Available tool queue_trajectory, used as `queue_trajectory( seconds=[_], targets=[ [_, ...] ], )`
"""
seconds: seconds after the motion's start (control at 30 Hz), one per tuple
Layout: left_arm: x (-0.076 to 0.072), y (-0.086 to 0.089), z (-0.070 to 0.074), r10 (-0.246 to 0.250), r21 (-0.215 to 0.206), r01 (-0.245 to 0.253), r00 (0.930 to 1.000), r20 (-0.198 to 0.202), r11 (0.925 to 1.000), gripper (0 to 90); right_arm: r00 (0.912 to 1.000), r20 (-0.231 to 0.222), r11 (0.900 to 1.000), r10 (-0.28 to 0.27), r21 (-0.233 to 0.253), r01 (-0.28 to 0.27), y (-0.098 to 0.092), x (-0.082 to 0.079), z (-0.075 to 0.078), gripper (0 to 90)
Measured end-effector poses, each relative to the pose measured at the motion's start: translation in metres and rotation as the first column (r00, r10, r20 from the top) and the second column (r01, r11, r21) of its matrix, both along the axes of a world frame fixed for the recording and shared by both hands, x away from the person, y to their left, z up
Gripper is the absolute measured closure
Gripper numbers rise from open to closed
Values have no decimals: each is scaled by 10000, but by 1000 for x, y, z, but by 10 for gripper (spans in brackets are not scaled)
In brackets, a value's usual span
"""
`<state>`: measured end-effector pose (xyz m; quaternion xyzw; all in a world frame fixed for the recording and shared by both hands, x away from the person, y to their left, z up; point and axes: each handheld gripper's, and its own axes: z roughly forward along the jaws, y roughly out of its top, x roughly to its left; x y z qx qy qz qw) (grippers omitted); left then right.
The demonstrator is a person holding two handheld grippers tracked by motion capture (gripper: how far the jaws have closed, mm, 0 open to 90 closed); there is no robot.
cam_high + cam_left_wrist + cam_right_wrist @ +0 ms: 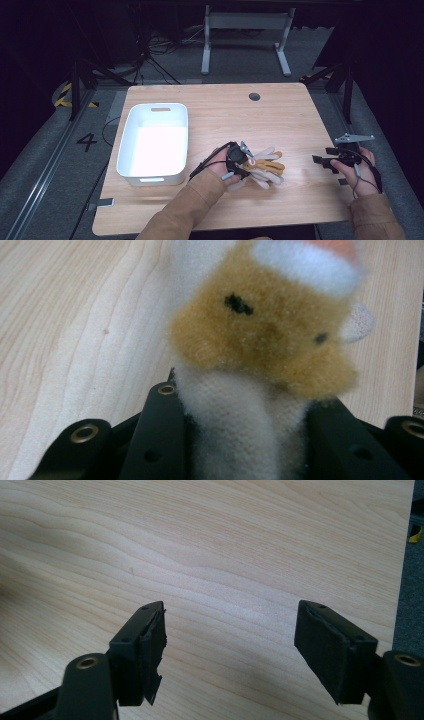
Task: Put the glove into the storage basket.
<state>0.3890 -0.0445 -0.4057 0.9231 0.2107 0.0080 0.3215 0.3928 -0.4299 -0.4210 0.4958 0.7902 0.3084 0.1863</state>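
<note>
A white bin (152, 142) is seen at the left of the wooden surface (280, 115), just right of it a tan-and-white plush toy (264, 167) is gripped by its white part between the closed jaws of the left gripper (241, 161), and, well apart, the right gripper (322, 161) is held with jaws spread open over bare wood.

grey floor (40, 150), dark room

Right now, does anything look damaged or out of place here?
Yes: on the right gripper, the pad of the jaw at that view's left looks torn and ragged. Its open jaws hold nothing.
</note>
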Motion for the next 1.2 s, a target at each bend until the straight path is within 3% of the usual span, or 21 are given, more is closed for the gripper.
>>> queue_trajectory(
  seconds=[0.17,0.27,0.47,0.67,0.77,1.2],
  targets=[
    [1,4,9,194,-149,-195,9998,-68,9997,702,9999,-101,10000,44,42,-44,1,1,1,308],
    [2,7,16,603,-428,-621,9974,-404,9972,700,9999,-106,10000,49,27,-49,2,3,1,310],
    [3,16,27,1189,-277,-1205,9914,-537,9923,700,9997,-241,10000,70,16,-70,6,10,1,311],
    [4,25,39,1774,-128,-1791,9803,-865,9837,701,9994,-263,9997,232,21,-232,12,16,1,311],
    [6,29,47,2269,-24,-2290,9661,-1232,9734,699,9992,-239,9995,330,15,-329,16,20,2,311],
    [21,41,68,3664,209,-3669,9210,-1322,9300,699,9989,-289,9993,357,123,-354,18,25,3,310]
  ],
)
